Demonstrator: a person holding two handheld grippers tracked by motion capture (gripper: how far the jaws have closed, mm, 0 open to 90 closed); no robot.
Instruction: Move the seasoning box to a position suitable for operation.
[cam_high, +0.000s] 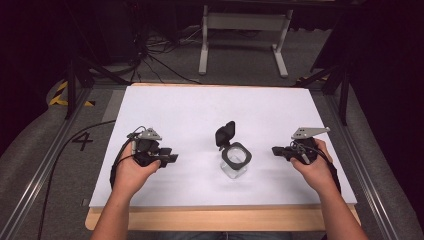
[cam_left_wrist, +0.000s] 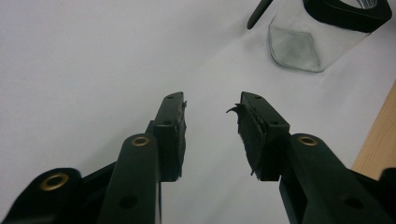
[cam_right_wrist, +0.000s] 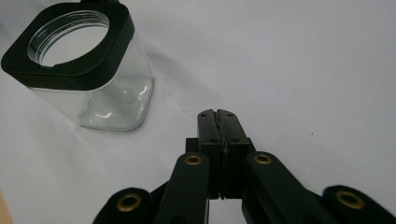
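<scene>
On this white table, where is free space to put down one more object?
The far half of the white table, beyond the glass jar, is bare. Also bare: the strips between jar and left gripper, and jar and right gripper. Only the centre, around jar and open lid, is crowded.

Dim room, grey floor (cam_high: 40, 140), white stand (cam_high: 244, 30) behind

A clear square-sided glass jar (cam_high: 235, 161) with a black collar round its open mouth stands upright near the middle of the white table (cam_high: 200, 107), its black flip lid (cam_high: 225, 133) hinged up and tilted back on the far-left side.
</scene>
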